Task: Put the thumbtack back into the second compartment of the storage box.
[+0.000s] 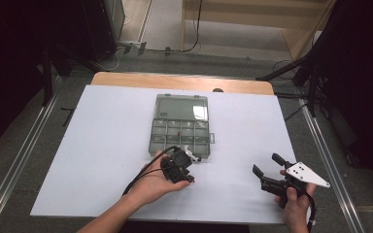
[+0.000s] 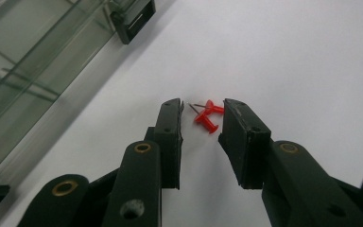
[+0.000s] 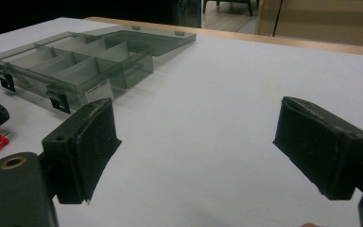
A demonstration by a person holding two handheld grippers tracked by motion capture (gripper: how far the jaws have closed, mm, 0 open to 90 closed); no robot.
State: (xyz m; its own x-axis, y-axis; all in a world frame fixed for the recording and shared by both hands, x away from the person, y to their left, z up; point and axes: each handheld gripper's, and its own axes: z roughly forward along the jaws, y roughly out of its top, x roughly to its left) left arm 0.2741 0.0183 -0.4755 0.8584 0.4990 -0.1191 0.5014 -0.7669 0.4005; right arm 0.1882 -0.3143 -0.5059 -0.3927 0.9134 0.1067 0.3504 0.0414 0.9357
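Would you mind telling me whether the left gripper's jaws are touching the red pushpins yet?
Apart. In the left gripper view the red pushpins lie on the white table between the left gripper's jaws, with white surface visible on either side of them.

No text, brand or number can be read. A small white label (image 3: 97,90) sits on the front wall of the clear compartment box (image 3: 75,61), but its print is too blurred to make out.

Two red pushpins (image 2: 207,116) flat on white table (image 2: 288,61)
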